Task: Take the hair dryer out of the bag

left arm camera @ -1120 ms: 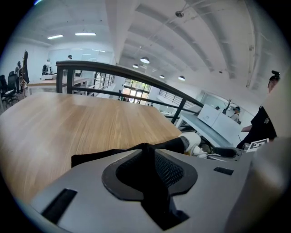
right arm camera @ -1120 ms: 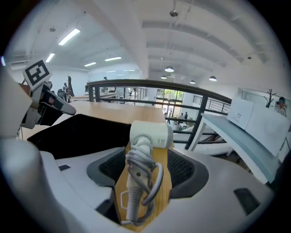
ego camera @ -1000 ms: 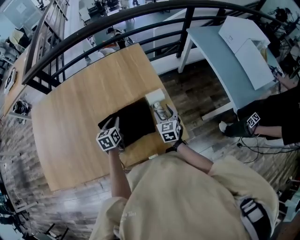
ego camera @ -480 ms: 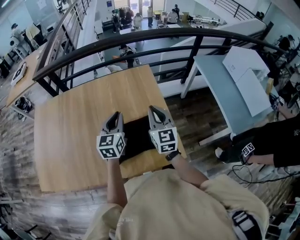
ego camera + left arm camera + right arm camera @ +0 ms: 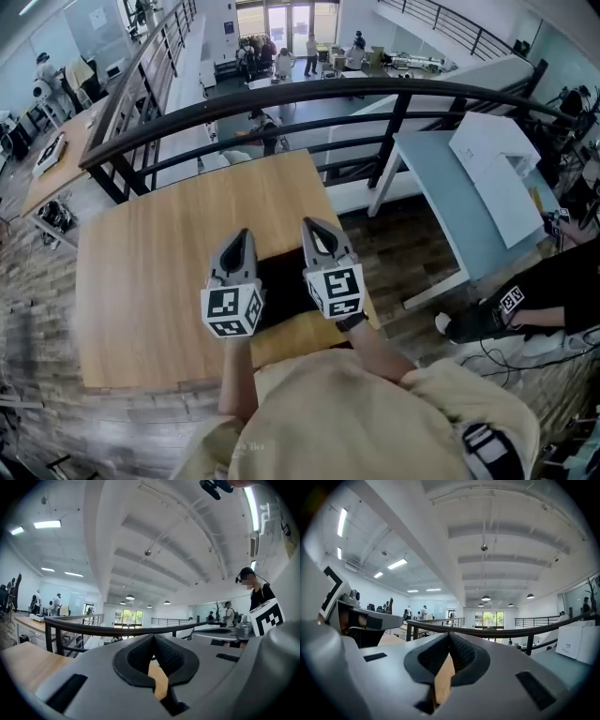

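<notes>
- My left hand-held gripper (image 5: pixel 241 236) is closed to nothing: in the left gripper view its dark pads meet at the tip, with nothing held between them.
- My right hand-held gripper (image 5: pixel 310 227) is the same, with the jaws pressed together and empty. Only a strip of wood shows through the slit below the pads.
- Both point level and away from me, side by side and slightly apart, towards the black railing (image 5: pixel 281 94).
- The bag (image 5: pixel 281 281) is black and lies on the wooden worktop (image 5: pixel 141 253) near my edge. In the head view it shows between the two hand-held grippers, and each one covers part of it.
- I cannot find the hair dryer in any view, so I cannot tell where it is. The hand-held grippers hide much of the bag and the worktop just beside it.
- My cream top (image 5: pixel 375 412) fills the bottom of the head view, with both forearms reaching forward.
- To the right of the worktop, well apart across a strip of floor, stands a grey-blue table (image 5: pixel 436 202) with a white box (image 5: pixel 502 169) on it.
- A person in dark clothes (image 5: pixel 562 281) is at the right edge of the head view, near that table.
- Beyond the railing there is a lower floor with people and desks, too small to make out.
</notes>
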{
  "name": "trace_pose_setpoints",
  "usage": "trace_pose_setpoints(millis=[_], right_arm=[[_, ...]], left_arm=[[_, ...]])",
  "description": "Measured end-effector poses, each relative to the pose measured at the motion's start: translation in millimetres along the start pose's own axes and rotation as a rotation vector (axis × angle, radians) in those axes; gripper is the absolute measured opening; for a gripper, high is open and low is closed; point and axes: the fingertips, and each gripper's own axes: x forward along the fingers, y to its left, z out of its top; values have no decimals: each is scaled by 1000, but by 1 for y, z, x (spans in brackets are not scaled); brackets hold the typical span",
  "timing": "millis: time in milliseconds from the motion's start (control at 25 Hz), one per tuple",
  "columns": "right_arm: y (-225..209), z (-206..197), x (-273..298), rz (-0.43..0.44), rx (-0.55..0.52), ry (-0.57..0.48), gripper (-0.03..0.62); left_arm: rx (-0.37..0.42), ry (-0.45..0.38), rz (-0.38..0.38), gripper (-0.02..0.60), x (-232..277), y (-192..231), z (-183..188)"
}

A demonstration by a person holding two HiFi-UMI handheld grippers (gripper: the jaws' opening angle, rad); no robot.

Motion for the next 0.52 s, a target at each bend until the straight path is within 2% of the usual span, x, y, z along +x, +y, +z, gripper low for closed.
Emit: trace_pose_setpoints(millis=[160,520], right_arm=[[-4,6,-3,-13,-10,-14,14],[-7,6,-17,-46,19,7,14]], left_arm=[[-2,2,26,11,-8,7,1],[-5,20,24,12,-29,6,2]])
